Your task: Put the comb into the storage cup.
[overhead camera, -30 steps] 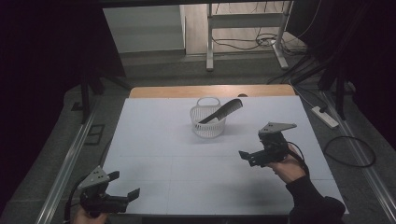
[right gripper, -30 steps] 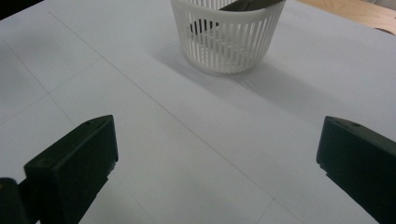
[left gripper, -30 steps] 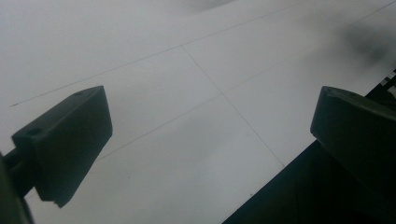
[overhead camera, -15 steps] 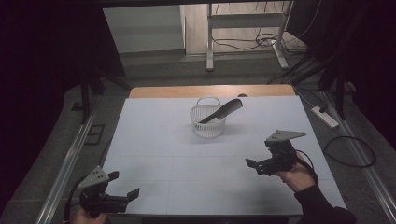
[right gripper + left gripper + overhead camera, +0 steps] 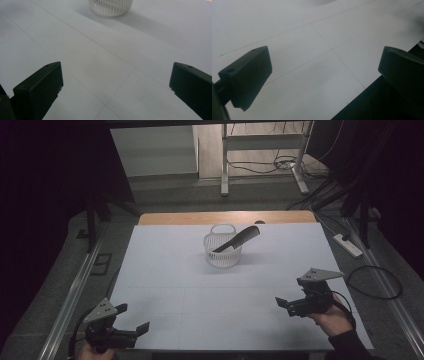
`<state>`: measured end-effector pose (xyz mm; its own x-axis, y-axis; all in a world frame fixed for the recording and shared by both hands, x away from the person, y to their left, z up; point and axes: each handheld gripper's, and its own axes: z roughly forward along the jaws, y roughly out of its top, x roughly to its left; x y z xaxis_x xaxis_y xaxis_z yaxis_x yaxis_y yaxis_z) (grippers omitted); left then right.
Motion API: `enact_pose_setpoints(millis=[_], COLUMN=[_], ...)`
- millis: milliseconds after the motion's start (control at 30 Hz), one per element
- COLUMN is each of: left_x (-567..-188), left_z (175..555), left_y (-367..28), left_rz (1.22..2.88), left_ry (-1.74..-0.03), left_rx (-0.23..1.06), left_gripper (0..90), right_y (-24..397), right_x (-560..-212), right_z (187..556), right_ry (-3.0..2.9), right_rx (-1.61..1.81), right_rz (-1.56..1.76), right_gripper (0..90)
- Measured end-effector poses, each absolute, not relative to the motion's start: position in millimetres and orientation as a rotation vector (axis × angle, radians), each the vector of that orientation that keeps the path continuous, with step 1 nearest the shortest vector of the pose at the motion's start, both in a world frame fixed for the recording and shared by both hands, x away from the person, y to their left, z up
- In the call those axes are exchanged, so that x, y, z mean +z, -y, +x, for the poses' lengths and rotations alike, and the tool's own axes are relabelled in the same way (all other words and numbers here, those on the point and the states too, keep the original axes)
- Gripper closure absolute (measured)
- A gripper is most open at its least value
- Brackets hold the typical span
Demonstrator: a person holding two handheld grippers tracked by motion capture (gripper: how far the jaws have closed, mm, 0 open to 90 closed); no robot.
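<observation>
A white slatted basket (image 5: 223, 251) stands toward the far middle of the white table (image 5: 175, 270); its lower wall also appears at the top of the right gripper view (image 5: 110, 7). A black comb (image 5: 237, 238) leans out of the basket over its right rim. My right gripper (image 5: 287, 304) hovers near the table's right front, open, jaws wide apart with nothing between them. My left gripper (image 5: 134, 320) sits at the front left corner, open and empty too, its jaws over the table's front edge.
A bare wooden strip (image 5: 225, 217) runs along the table's far edge. A power strip (image 5: 349, 245) and a looped cable (image 5: 375, 282) lie on the floor to the right. A metal rail (image 5: 70, 295) flanks the left side.
My right gripper has drawn back toward the near right edge of the table and slightly outward. The left gripper, basket and comb stay where they were.
</observation>
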<state>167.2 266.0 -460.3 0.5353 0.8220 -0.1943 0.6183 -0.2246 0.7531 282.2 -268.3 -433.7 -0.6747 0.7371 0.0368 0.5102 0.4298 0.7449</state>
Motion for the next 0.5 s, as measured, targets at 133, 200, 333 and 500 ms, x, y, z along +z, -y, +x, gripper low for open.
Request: enact_pose_setpoints(millis=[133,200,333,500], left_x=[-460.2,-460.3,-460.3,-460.3], left_z=[167.0,166.9,166.7,166.6], left_y=[-266.6,-266.9,-268.0,-267.5], left_rz=[1.939,1.939,1.937,1.941], left_ry=[-1.176,-1.178,-1.184,-1.185], left_rx=[0.315,0.318,0.322,0.330], left_gripper=[0.0,0.0,0.0,0.0], right_y=[278.1,282.8,294.3,305.1], right_x=[-434.4,-434.5,-434.7,-436.5], right_z=[275.7,273.4,267.3,260.7], right_ry=[-2.375,-2.369,-2.346,-2.327], right_rx=[1.097,1.100,1.093,1.086], right_rz=[1.111,1.123,1.155,1.200], right_gripper=[0.0,0.0,0.0,0.0])
